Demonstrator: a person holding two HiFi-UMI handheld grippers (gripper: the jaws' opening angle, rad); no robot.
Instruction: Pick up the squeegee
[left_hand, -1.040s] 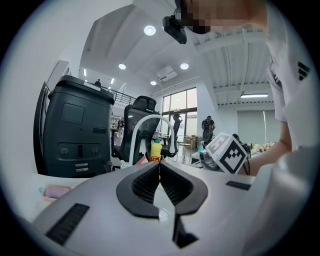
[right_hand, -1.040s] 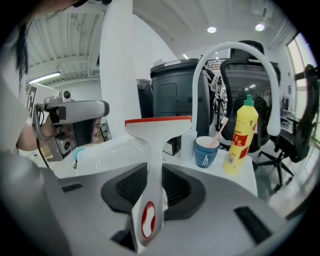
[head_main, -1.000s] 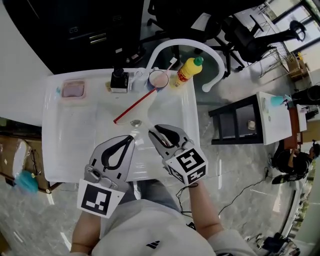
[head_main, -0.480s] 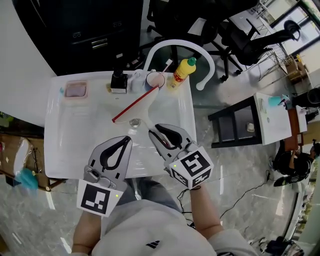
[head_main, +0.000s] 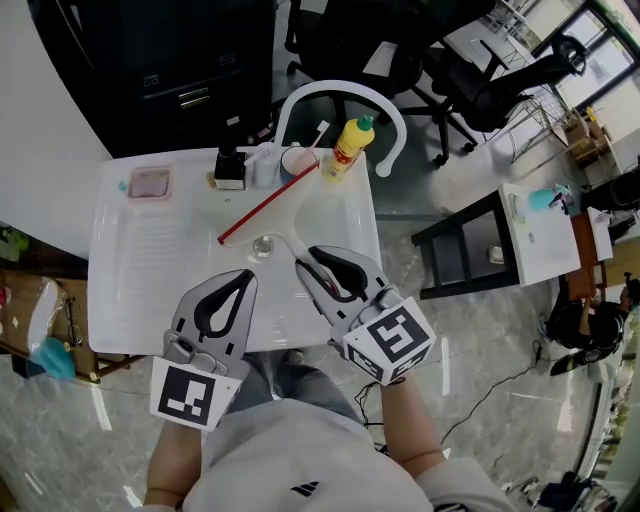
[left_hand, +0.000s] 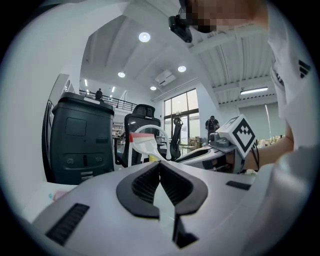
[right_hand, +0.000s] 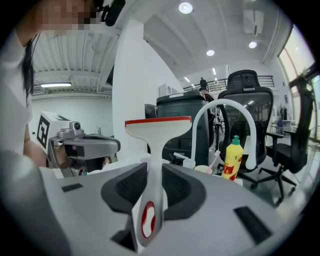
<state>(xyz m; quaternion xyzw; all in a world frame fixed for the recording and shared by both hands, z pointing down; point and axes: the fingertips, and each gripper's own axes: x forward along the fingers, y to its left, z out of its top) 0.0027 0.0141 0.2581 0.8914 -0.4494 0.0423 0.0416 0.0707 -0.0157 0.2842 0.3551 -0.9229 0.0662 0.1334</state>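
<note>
The squeegee (head_main: 268, 203) is white with a red rubber edge and hangs tilted over the sink basin (head_main: 130, 250). My right gripper (head_main: 305, 262) is shut on its white handle. In the right gripper view the squeegee (right_hand: 159, 145) stands up between the pads, blade on top, with the right gripper (right_hand: 154, 172) clamped on the stem. My left gripper (head_main: 245, 275) hovers beside it at the left, shut with nothing between its pads. In the left gripper view the left gripper (left_hand: 160, 167) has its tips touching, and the squeegee (left_hand: 142, 142) shows beyond them.
A white arched faucet (head_main: 340, 90) rises at the basin's back. Beside it stand a yellow bottle (head_main: 345, 148), a cup with a toothbrush (head_main: 298, 160) and a black dispenser (head_main: 229, 165). A pink soap dish (head_main: 148, 182) sits at the back left. Office chairs stand behind the sink.
My right gripper has risen with the squeegee in it, lifting it off the basin. The left gripper has shifted only slightly.
</note>
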